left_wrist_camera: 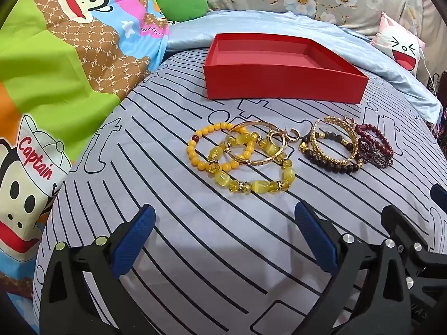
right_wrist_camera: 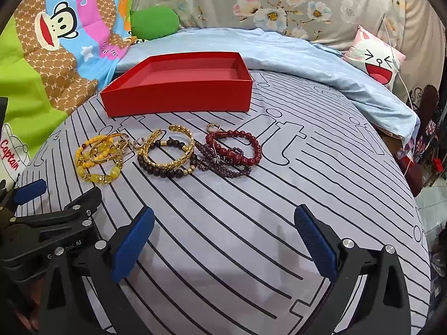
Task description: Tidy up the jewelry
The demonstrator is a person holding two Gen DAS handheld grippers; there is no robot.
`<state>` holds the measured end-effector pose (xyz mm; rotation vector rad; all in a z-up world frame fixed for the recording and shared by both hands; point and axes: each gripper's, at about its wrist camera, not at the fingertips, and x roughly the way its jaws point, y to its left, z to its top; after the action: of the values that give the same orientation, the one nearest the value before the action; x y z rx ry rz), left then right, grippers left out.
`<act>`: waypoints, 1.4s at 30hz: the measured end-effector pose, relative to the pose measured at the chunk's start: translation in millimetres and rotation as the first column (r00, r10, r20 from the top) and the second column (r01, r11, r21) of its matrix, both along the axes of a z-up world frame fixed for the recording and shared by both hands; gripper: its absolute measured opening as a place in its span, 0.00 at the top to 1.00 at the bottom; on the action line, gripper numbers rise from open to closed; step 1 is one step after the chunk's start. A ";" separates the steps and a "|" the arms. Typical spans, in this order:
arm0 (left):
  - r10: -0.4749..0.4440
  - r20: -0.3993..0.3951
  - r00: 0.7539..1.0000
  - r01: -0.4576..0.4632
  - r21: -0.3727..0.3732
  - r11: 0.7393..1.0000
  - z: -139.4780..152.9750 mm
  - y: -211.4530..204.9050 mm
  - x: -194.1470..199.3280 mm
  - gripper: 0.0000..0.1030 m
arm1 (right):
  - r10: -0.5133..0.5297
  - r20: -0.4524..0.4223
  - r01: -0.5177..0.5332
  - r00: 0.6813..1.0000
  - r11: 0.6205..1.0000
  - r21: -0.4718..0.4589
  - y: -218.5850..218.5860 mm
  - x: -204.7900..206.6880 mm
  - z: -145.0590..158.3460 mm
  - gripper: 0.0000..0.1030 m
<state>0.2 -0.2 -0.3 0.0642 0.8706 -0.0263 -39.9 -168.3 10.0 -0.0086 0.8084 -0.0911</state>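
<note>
An empty red box (left_wrist_camera: 282,82) (right_wrist_camera: 178,99) sits on the striped grey bedsheet. In front of it lie three piles of jewelry: yellow bead bracelets with gold bangles (left_wrist_camera: 240,157) (right_wrist_camera: 102,157), dark brown beads with a gold cuff (left_wrist_camera: 332,146) (right_wrist_camera: 167,153), and dark red bead bracelets (left_wrist_camera: 375,146) (right_wrist_camera: 233,152). My left gripper (left_wrist_camera: 223,240) is open and empty, a short way before the yellow pile. My right gripper (right_wrist_camera: 223,243) is open and empty, before the dark piles. Each gripper shows at the edge of the other's view.
A cartoon monkey quilt (left_wrist_camera: 56,69) lies to the left. A light blue blanket (right_wrist_camera: 321,64), a green cushion (right_wrist_camera: 155,22) and a smiling-face pillow (right_wrist_camera: 377,61) lie behind the box. The bed's right edge drops to the floor (right_wrist_camera: 430,203).
</note>
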 end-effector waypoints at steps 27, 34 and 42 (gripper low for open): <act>0.001 0.005 1.000 -0.001 -0.004 1.000 -3.4 -1.5 0.4 0.08 | -0.005 -0.005 0.005 1.000 1.000 0.002 -2.6 0.6 -2.7 0.06; -0.009 0.012 1.000 0.009 0.012 1.000 3.0 -4.5 -3.6 0.08 | -0.024 0.007 0.024 1.000 1.000 0.012 -4.6 -1.3 -0.3 0.06; -0.003 0.020 1.000 0.002 0.021 1.000 6.5 -6.6 -5.2 0.08 | -0.024 0.010 0.024 1.000 1.000 0.007 -3.1 -2.7 0.2 0.06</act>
<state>-5.0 -6.8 6.2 0.0849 0.8508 -0.0187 -42.5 -171.4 10.2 0.0082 0.7990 -0.1106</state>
